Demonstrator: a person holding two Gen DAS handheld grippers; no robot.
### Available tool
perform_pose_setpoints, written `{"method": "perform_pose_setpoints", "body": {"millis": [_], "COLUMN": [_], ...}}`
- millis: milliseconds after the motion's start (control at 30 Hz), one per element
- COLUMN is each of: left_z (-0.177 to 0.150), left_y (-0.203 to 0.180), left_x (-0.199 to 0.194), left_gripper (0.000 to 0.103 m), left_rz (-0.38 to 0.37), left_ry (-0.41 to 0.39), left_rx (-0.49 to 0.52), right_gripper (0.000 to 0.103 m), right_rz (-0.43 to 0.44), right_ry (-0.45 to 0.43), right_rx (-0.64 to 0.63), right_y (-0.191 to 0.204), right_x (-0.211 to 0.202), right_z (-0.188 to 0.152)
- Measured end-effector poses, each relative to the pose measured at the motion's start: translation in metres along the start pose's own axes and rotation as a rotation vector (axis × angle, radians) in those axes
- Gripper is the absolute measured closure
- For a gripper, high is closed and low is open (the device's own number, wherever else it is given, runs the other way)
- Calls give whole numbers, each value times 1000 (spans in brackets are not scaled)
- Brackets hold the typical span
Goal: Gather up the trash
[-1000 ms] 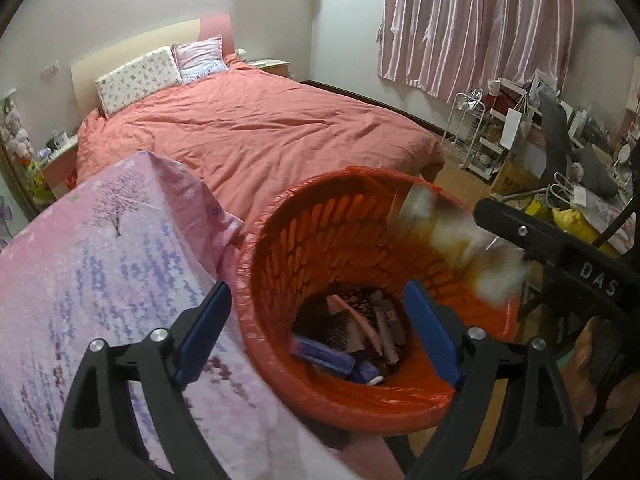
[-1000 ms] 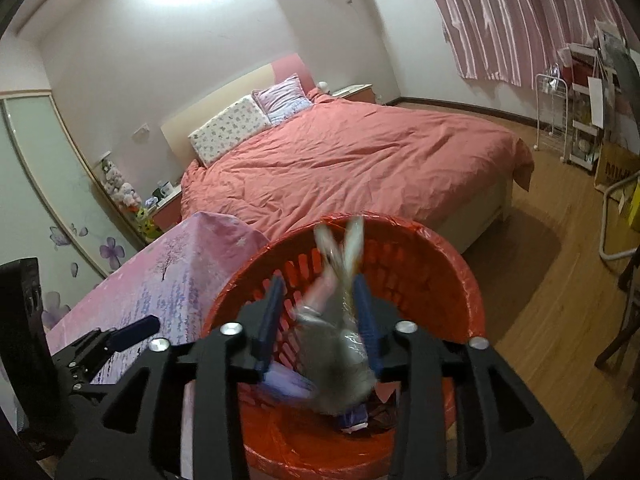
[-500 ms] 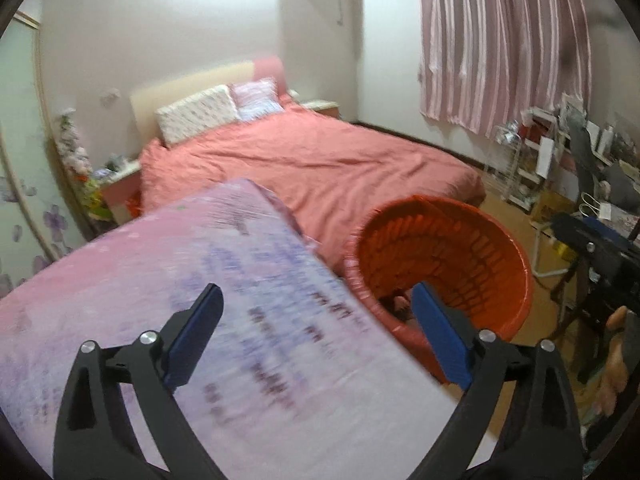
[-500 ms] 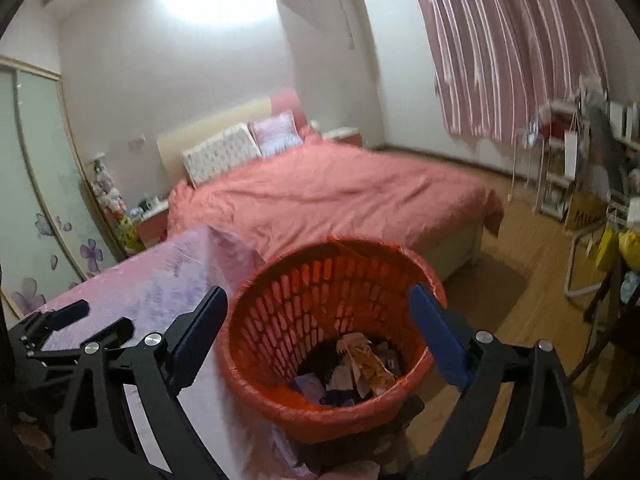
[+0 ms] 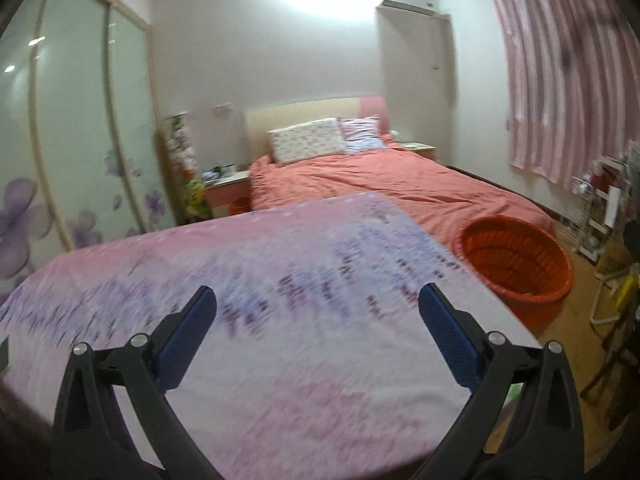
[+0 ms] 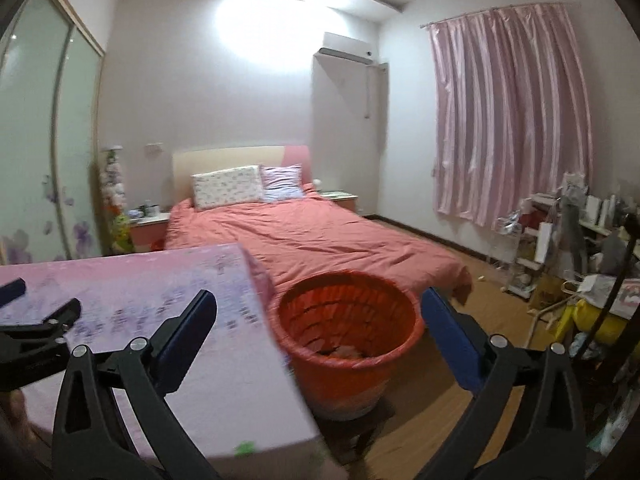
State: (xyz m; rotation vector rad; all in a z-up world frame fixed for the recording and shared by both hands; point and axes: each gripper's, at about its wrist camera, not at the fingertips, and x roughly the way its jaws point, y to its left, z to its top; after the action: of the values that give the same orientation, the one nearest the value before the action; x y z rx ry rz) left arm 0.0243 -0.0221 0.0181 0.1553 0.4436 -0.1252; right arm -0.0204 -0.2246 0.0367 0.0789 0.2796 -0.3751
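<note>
Trash basket (image 5: 516, 268), orange, is standing on the floor at the right of the pink-clothed table (image 5: 280, 320) in the left wrist view; the left gripper (image 5: 316, 336) is opening wide over the cloth, holding nothing. Seen from the right wrist, the basket (image 6: 348, 340) is sitting beside the table corner, litter showing inside, while the right gripper (image 6: 320, 336) is opening, empty

Orange-red slatted basket (image 6: 348, 320), between the right gripper's (image 6: 318, 320) jaws. Both grippers black-framed with blue pads (image 5: 186, 338); left gripper (image 5: 318, 320) likewise. Desk (image 5: 260, 280) under the left jaws: cloth of pink fading to white, with blurred purple tree print. Beyond the jaws, bed (image 6: 312, 240) in coral-red cover; one white floral pillow (image 6: 226, 186), one striped pink-purple. Curtain (image 6: 512, 120) pink, vertically striped. Wardrobe doors (image 5: 72, 140) pale green with purple flowers. Floor (image 6: 440, 400) brown wood.
</note>
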Motion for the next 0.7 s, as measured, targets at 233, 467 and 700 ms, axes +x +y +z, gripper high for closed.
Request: {"method": "perform_pose_setpoints", "body": {"millis": [233,467,700], "left_z": [-19,-25,-27], "left_y": [22,29,29], "left_x": [-27,-29,-27], "left_gripper": [4,4,4], "left_rz": [45,78,80], "left_ry": [21,60,91], "left_rx": [-87,-135,-164], "right_gripper": [2,2,2], "right_rz": [26,-172,-183], "right_ry": [63,153,176], "right_rx": [18,0,-3], "right_y": [13,19,23], "right_x": [-4,9,5], "right_z": [-8,-12,-13]}}
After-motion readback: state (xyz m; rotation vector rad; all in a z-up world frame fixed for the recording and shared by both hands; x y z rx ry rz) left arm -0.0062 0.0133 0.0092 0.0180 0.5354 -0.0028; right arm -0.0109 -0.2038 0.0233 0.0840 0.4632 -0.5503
